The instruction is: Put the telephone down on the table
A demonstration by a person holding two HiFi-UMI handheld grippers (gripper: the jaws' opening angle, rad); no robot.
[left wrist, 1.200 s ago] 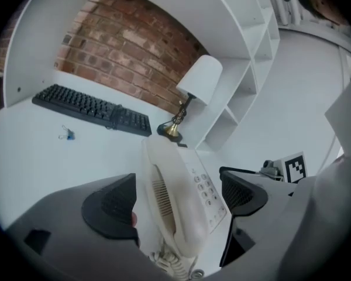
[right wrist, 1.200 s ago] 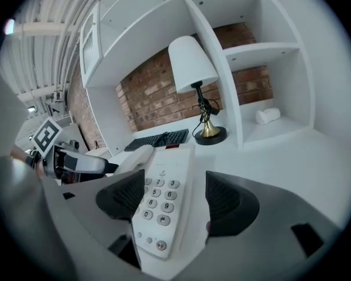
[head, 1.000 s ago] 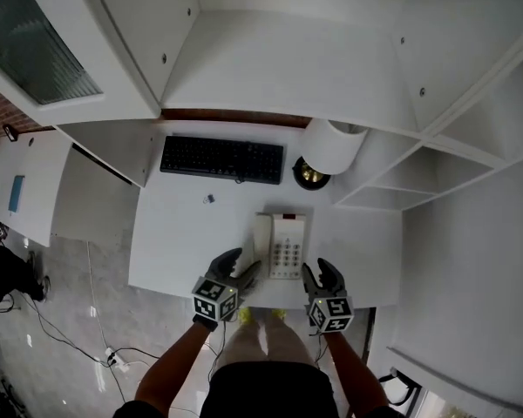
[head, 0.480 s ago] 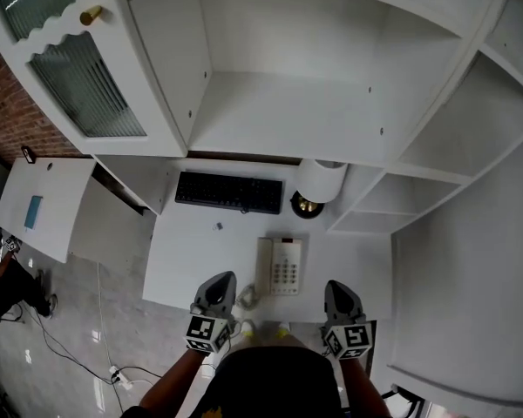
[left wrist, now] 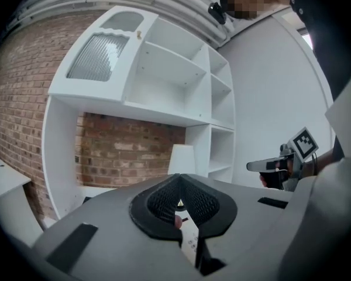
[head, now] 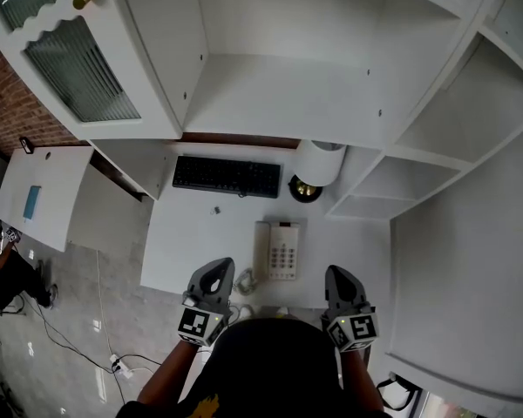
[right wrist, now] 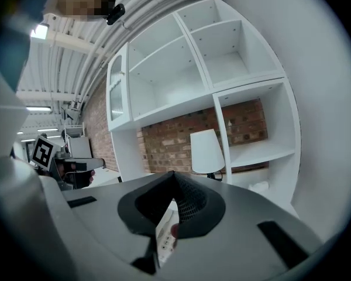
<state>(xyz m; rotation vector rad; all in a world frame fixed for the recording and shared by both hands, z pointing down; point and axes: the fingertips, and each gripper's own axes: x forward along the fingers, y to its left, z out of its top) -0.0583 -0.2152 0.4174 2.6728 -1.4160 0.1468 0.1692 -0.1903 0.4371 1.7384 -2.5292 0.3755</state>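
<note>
The white telephone [head: 279,249] lies flat on the white table [head: 192,242], handset in its cradle on the left, its coiled cord [head: 244,280] trailing toward the front edge. My left gripper [head: 219,270] hangs at the front edge, left of the phone, jaws shut with nothing in them. My right gripper [head: 338,275] is on the phone's right, also shut and empty. Neither touches the phone. In the left gripper view the closed left gripper [left wrist: 179,183] shows the phone's keys [left wrist: 191,240] below the tips. The right gripper view shows the telephone [right wrist: 165,230] under the shut right gripper [right wrist: 173,178].
A black keyboard [head: 227,176] lies at the back of the table, with a white-shaded lamp [head: 319,161] to its right and a small object [head: 215,210] in front of it. White shelves and a glass-door cabinet [head: 65,59] rise behind. A brick wall [left wrist: 123,151] backs the desk.
Both grippers went from open beside the telephone to shut. They drew back from it toward the table's front edge. The head view pulled up and back.
</note>
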